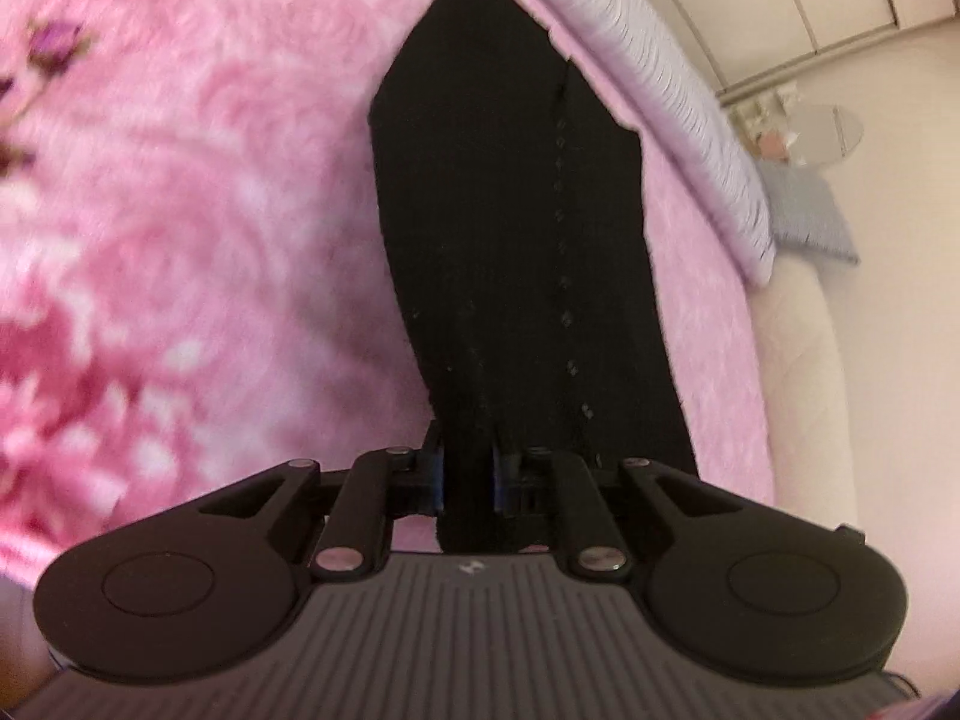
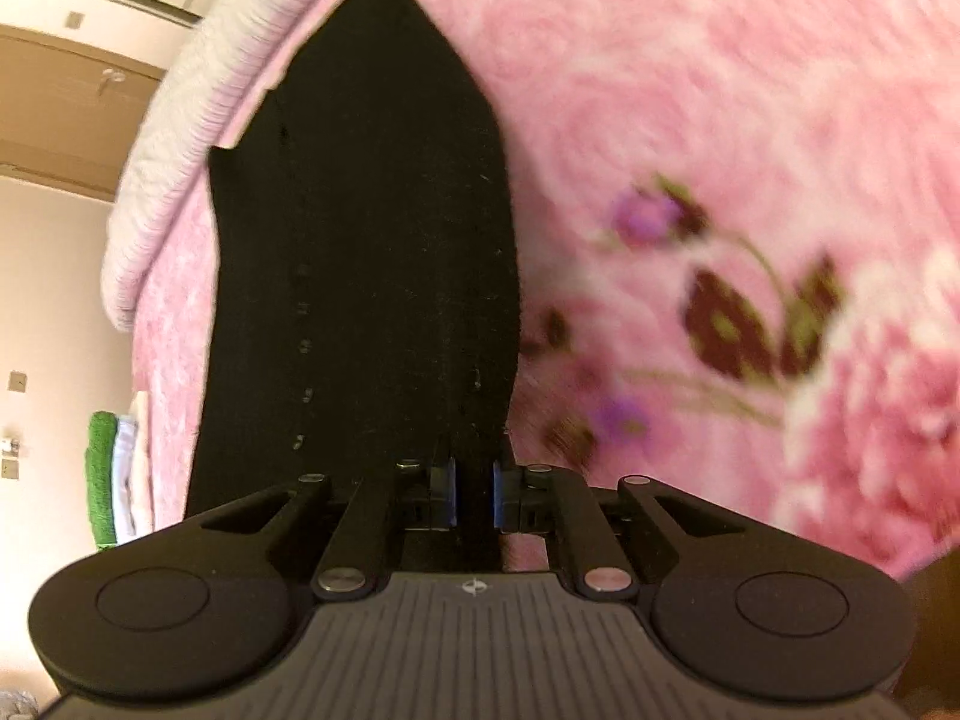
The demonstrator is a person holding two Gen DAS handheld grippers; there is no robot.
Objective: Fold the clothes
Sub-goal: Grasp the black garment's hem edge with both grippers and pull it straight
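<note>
Pink blanket: fluffy, rose-patterned, with darker pink blooms and purple buds; it covers the bed and serves as the landmark here.
Black garment: dark ribbed knit, long and narrow, stretched out over the pink blanket from the near edge toward its far edge; a line of small pale stitch marks runs along its length, and its far end tapers to a point.
Left gripper: clenched on the near end of the black garment, fabric pinched between the blue-lined fingers.
Striped cover: pale ribbed fabric along the far edge of the pink blanket, beyond the garment's tip.
Right gripper: clamped on another near part of the black garment, cloth passing between its fingers.
Floral print: maroon leaves and purple flowers on the pink blanket, right of the garment.
</note>
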